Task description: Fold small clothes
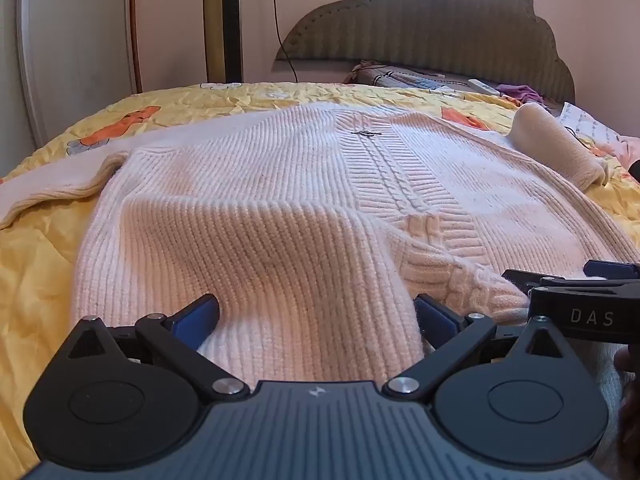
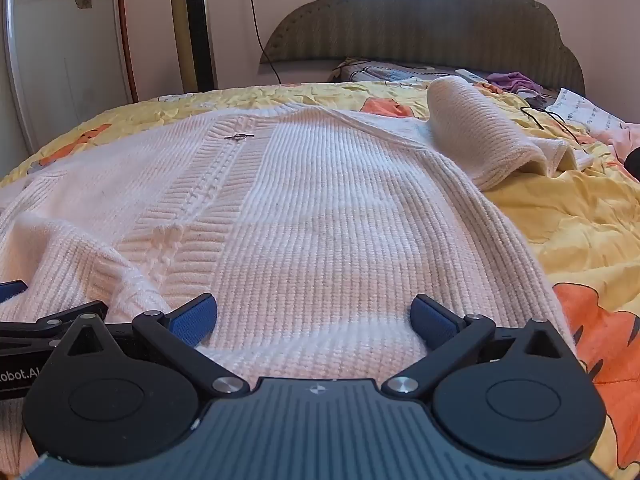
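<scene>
While jaws gape wide, left gripper [image 1: 316, 312], right gripper [image 2: 314, 312], astride sweater [image 1: 280, 200] hem.

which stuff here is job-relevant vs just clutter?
Job:
sweater
left tool, open at the hem
right tool, open at the hem

Lying about:
quilt
remote
purple cloth
black cable

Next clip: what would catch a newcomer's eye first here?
A big white ribbed sweater fills the middle, spread flat on a yellow cartoon-print bedspread. Its right sleeve lies folded back near the far right, and the near hem is rumpled at the centre cable strip. Both tools sit open over that hem, the left tool beside the right tool.
</scene>
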A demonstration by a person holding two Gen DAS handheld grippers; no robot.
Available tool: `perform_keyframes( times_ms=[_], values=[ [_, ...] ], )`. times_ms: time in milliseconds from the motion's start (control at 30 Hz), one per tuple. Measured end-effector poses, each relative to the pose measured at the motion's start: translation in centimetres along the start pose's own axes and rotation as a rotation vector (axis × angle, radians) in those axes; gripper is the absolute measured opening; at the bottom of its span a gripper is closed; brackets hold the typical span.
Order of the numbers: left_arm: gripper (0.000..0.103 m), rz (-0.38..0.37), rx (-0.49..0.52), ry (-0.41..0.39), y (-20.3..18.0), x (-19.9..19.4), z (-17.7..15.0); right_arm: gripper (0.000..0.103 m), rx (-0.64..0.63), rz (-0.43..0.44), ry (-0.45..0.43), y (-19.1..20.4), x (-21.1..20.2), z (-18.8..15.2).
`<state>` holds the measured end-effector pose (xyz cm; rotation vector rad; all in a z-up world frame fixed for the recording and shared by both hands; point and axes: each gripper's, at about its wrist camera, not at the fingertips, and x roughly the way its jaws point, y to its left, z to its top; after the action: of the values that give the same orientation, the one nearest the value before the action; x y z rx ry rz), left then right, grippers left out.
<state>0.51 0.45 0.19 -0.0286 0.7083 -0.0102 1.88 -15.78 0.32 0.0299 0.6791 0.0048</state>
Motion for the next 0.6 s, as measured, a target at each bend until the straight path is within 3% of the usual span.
perform_keyframes(
  times_ms=[433,600],
  values=[
    [0.103,0.066,0.007,-0.019,-0.9,-0.5,-0.3,0.102,-0.001,0.002,0.000,0.1,-0.1,0.0],
    [0.103,0.033,0.011,-0.020,-1.1,-1.8,0.7,0.102,-0.011,-0.001,0.013,0.1,-0.2,0.2]
  ],
)
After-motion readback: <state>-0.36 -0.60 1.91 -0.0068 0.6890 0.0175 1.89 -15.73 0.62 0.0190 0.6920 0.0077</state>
